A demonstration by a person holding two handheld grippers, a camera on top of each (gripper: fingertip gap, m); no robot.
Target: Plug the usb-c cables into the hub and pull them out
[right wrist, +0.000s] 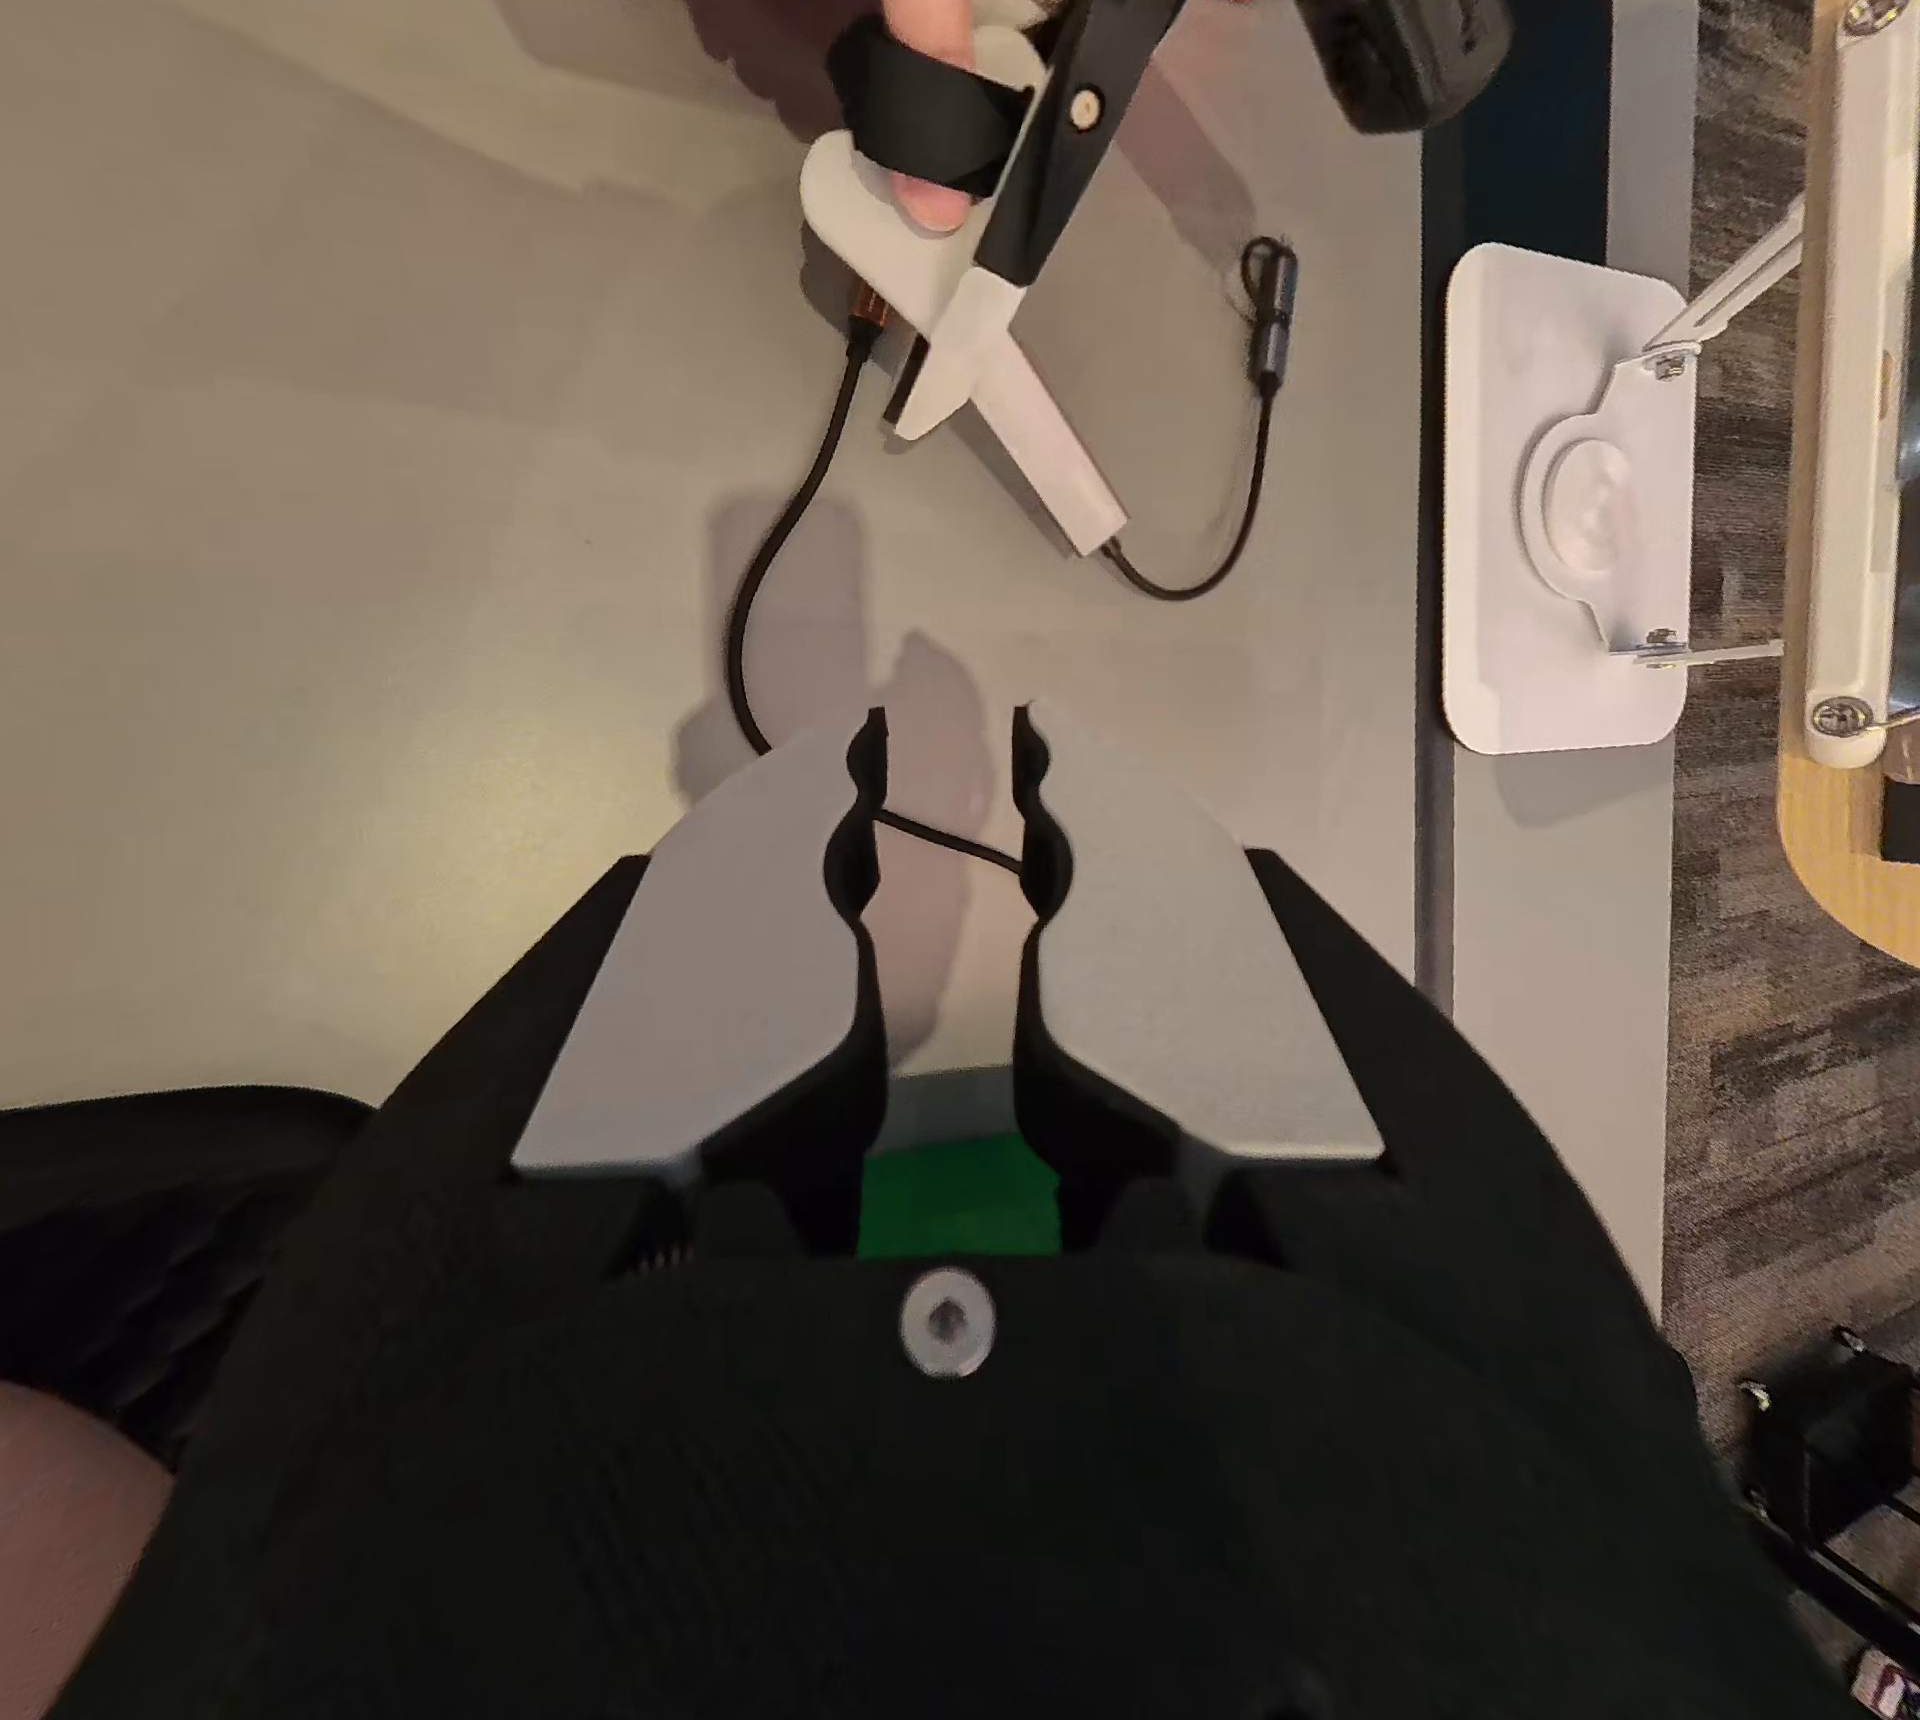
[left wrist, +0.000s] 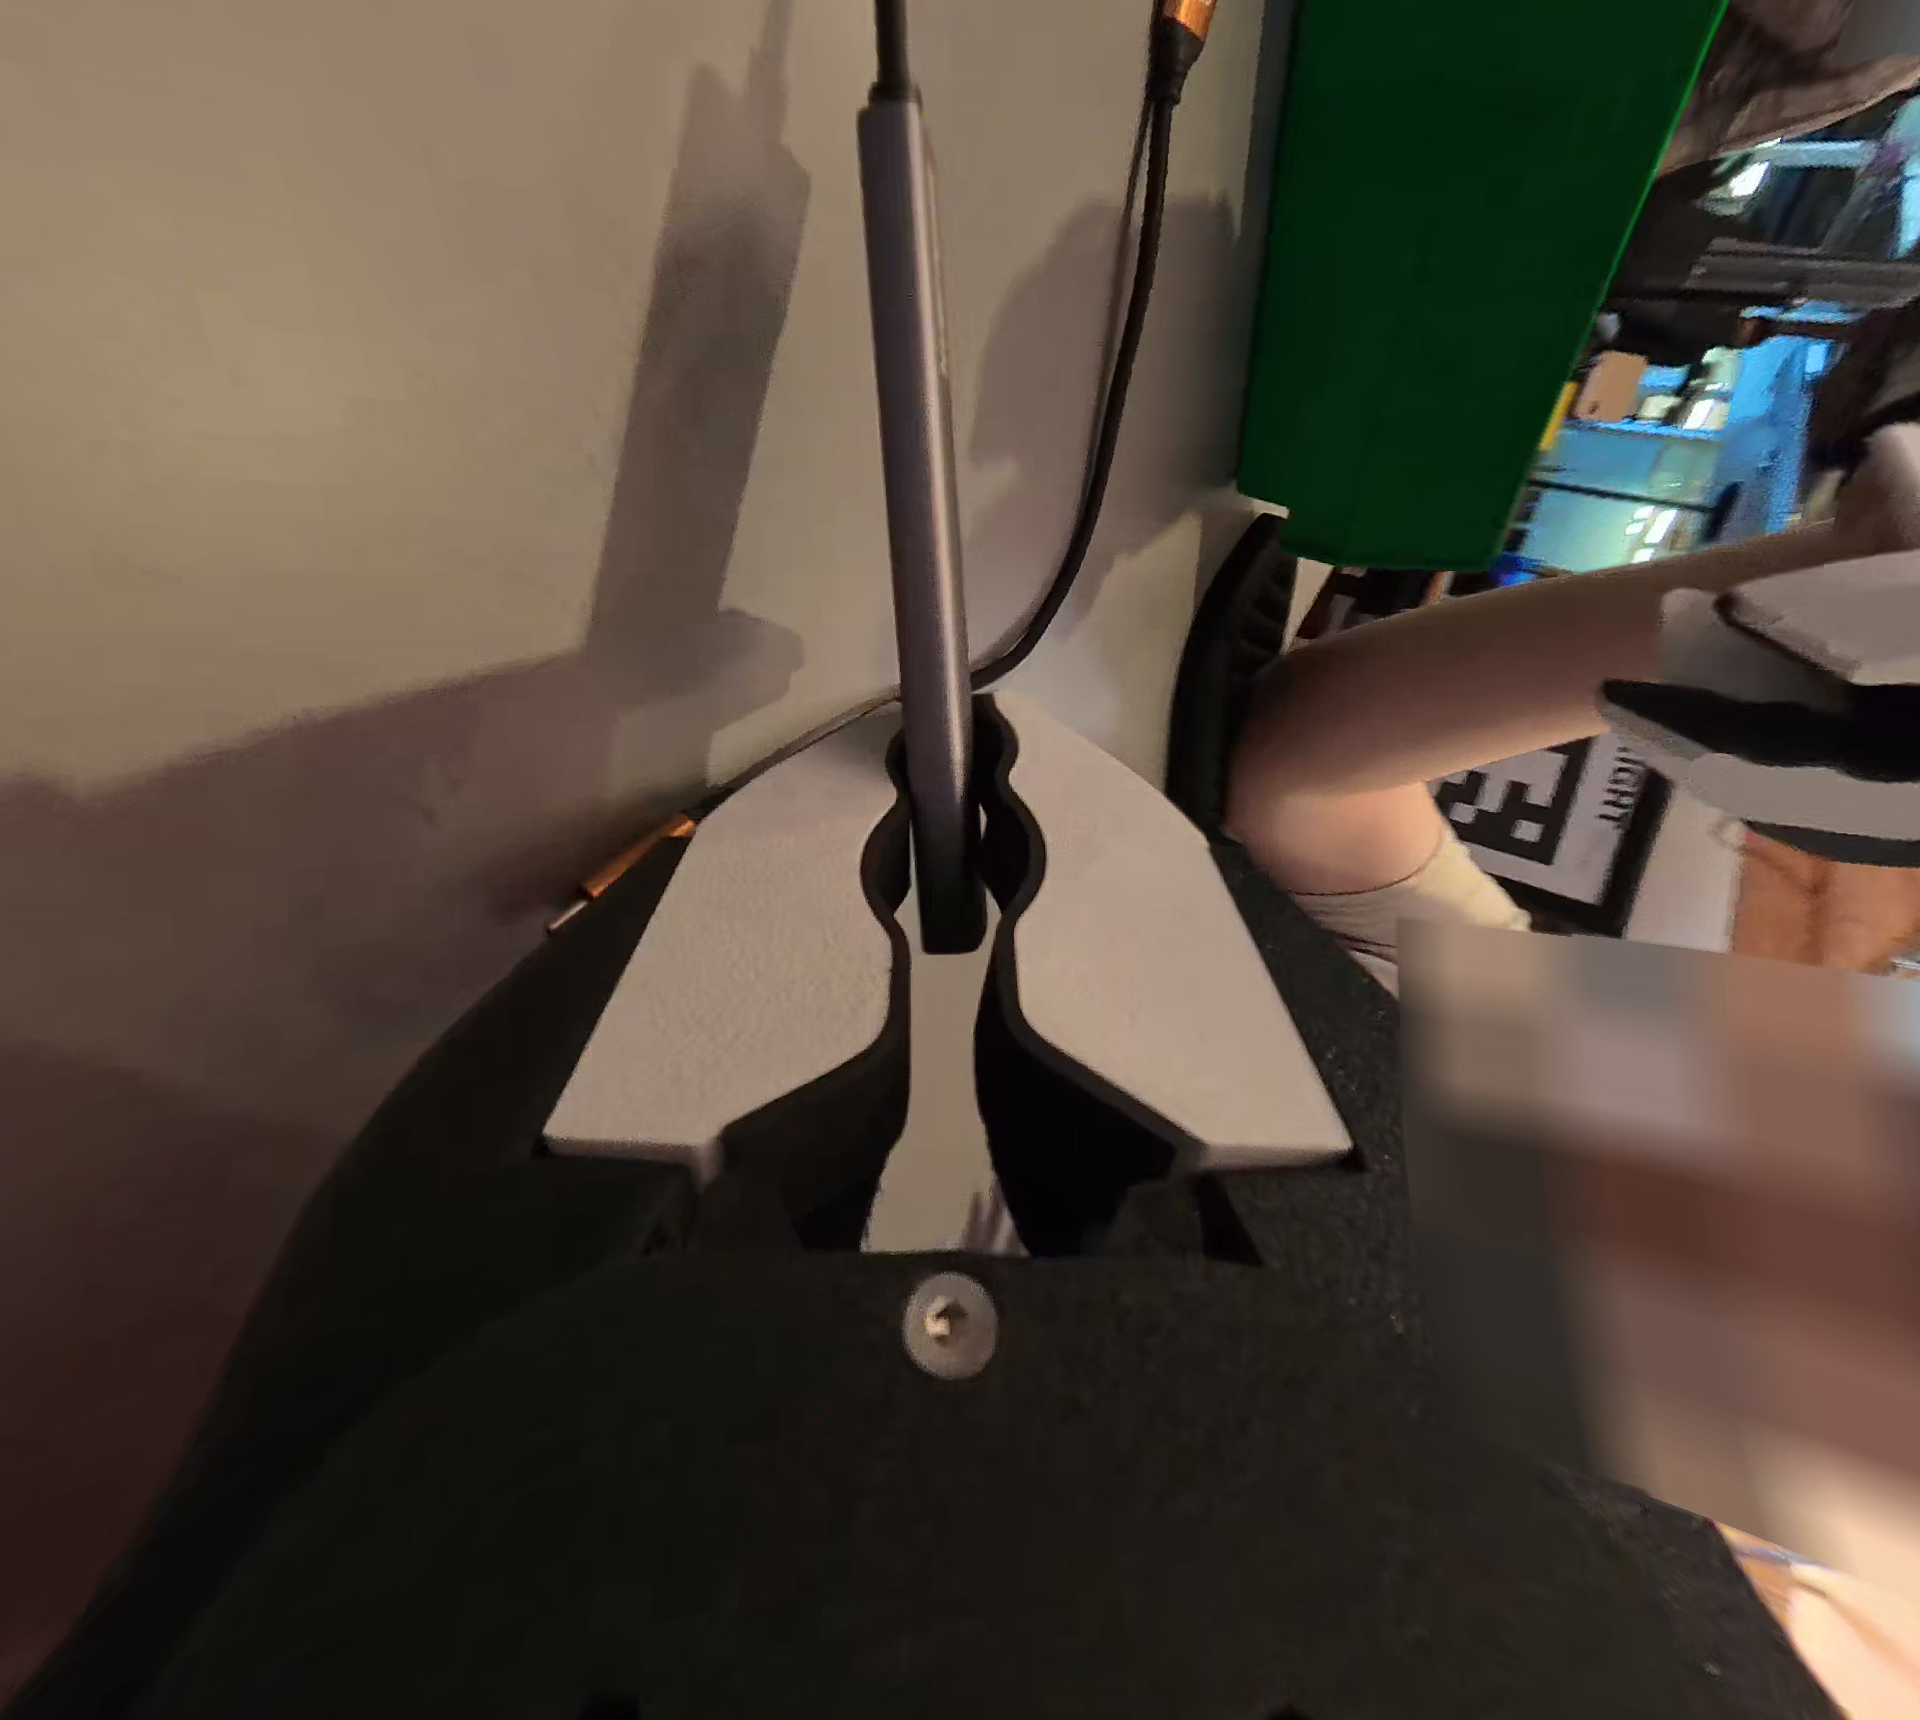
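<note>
While the grey hub (left wrist: 920,465) stood edge-on above the worktop (left wrist: 364,268), the left gripper (left wrist: 951,849) clenched its near end. An orange-collared cable (left wrist: 1127,382) trailed beside it towards the green box (left wrist: 1475,164). The right gripper (right wrist: 951,797) hung parted, grasping nothing, over that black cable, well inside the worktop's right edge.

Hub (left wrist: 920,465) held edge-on between left tool (left wrist: 948,823) fingers above surface (left wrist: 364,268). Cable (right wrist: 790,569) laid from hub toward right tool (right wrist: 948,797), apparently passing under its parted fingers. Box (left wrist: 1475,164) placed right of hub.

Grey table (right wrist: 416,423): black cable (right wrist: 790,527), white plate (right wrist: 1496,444).
</note>
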